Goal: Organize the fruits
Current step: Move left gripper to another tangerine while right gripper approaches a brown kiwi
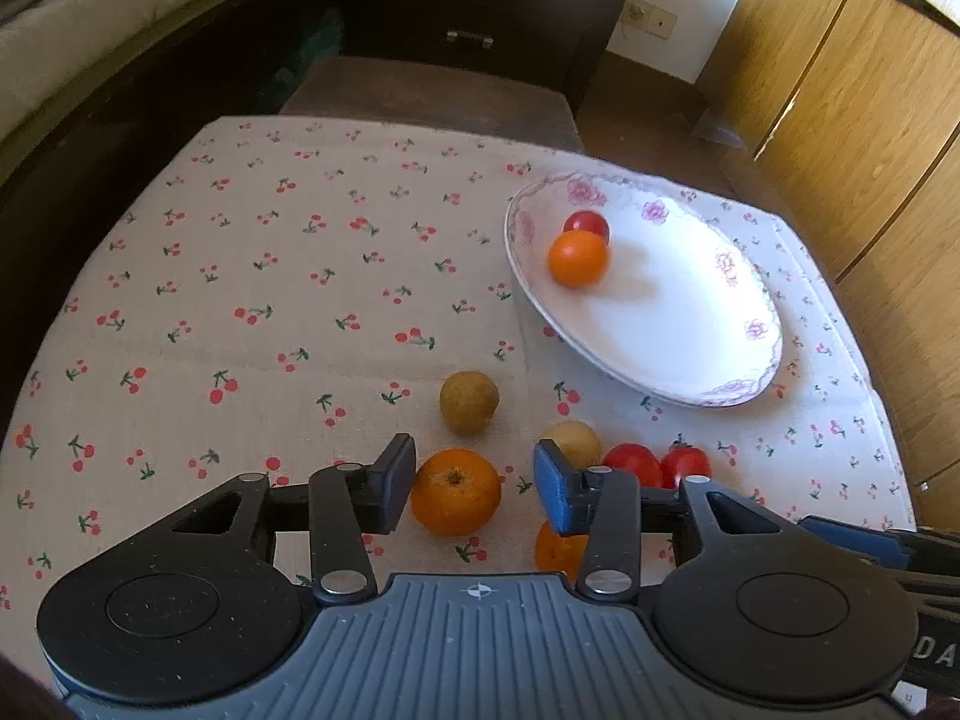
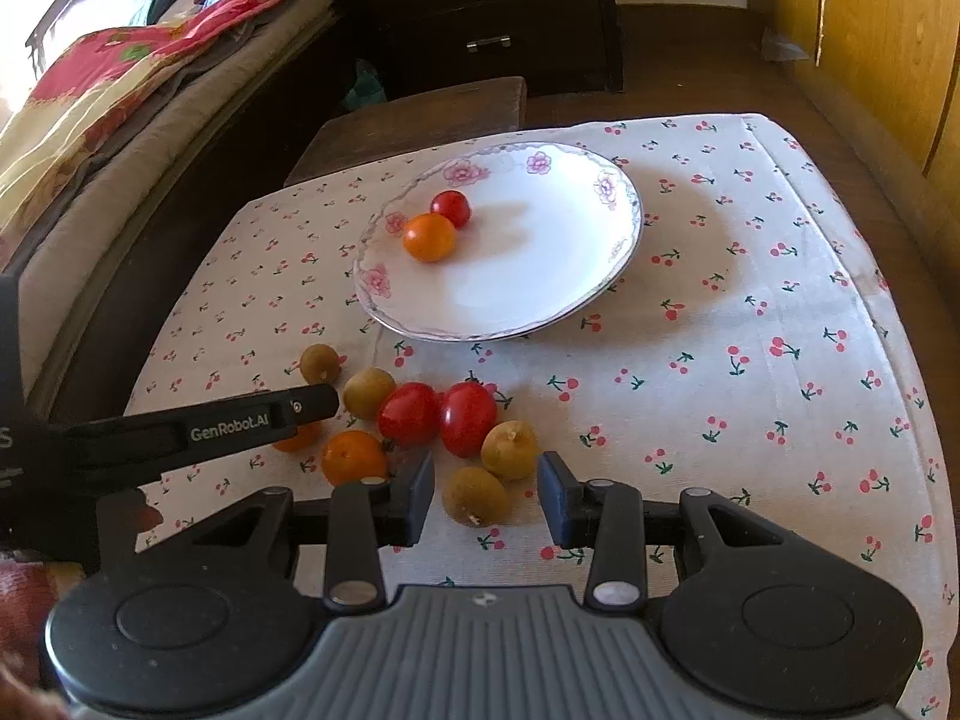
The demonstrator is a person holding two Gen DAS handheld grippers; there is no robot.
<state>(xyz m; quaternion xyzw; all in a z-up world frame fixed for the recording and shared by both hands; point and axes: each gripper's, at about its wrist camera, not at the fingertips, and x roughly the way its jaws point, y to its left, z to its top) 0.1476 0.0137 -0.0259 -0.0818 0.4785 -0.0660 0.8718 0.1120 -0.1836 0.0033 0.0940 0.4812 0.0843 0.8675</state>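
Observation:
A white floral plate (image 1: 672, 312) (image 2: 528, 276) holds a small orange (image 1: 579, 258) (image 2: 429, 236) and a red tomato (image 1: 588, 225) (image 2: 451, 207). My left gripper (image 1: 474, 486) is open low over the cloth. A loose orange (image 1: 456, 492) lies between its pads, close to the left one, with a gap on the right. My right gripper (image 2: 486, 498) is open around a brown longan (image 2: 474, 495) without pressing it. Two red tomatoes (image 2: 410, 414) (image 1: 633, 465), more longans (image 2: 510, 450) (image 1: 469, 402) and another orange (image 2: 354, 456) lie clustered nearby.
The cherry-print tablecloth (image 1: 270, 300) covers a small table. A bed (image 2: 120, 120) lies to the left, a dark dresser (image 2: 510, 0) behind, a wooden cabinet (image 1: 840, 120) to the right. The left gripper's side (image 2: 240, 426) crosses the right wrist view over one half-hidden orange.

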